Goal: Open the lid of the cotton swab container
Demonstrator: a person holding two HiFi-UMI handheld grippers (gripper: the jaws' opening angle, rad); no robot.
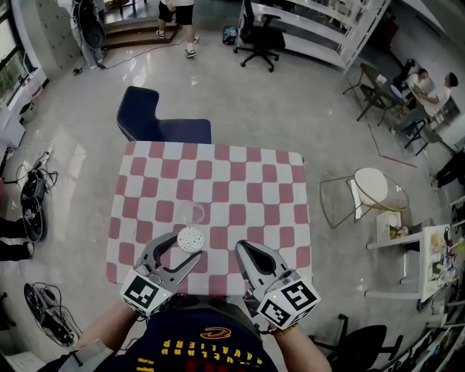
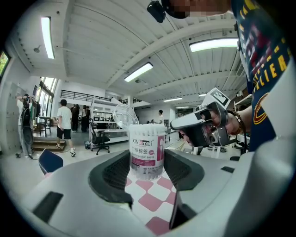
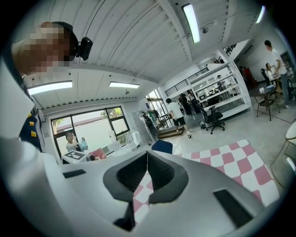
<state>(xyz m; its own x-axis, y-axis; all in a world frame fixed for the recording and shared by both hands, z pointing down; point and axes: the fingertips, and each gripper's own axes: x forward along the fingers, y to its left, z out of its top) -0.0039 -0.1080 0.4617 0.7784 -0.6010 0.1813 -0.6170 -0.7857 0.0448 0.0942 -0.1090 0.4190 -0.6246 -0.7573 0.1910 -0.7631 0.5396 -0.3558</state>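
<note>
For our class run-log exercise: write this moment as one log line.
left gripper: shut on cotton swab container | right gripper: shut, empty | lid: flipped open | container: upright on checked table

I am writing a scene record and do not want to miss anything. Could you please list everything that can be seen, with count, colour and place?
table: one, red-and-white checked, centre of the head view
cotton swab container: one, clear with a pink label, near edge of the table
lid: one, clear, flipped open behind the container
blue chair: one, dark blue, at the table's far side
office chair: one, black, far across the room
wire chair: one, pale seat, right of the table
cables: several, black, floor at left
people: several, at the room's edges
left gripper: one, grey, shut on the container
right gripper: one, grey, shut, empty
</note>
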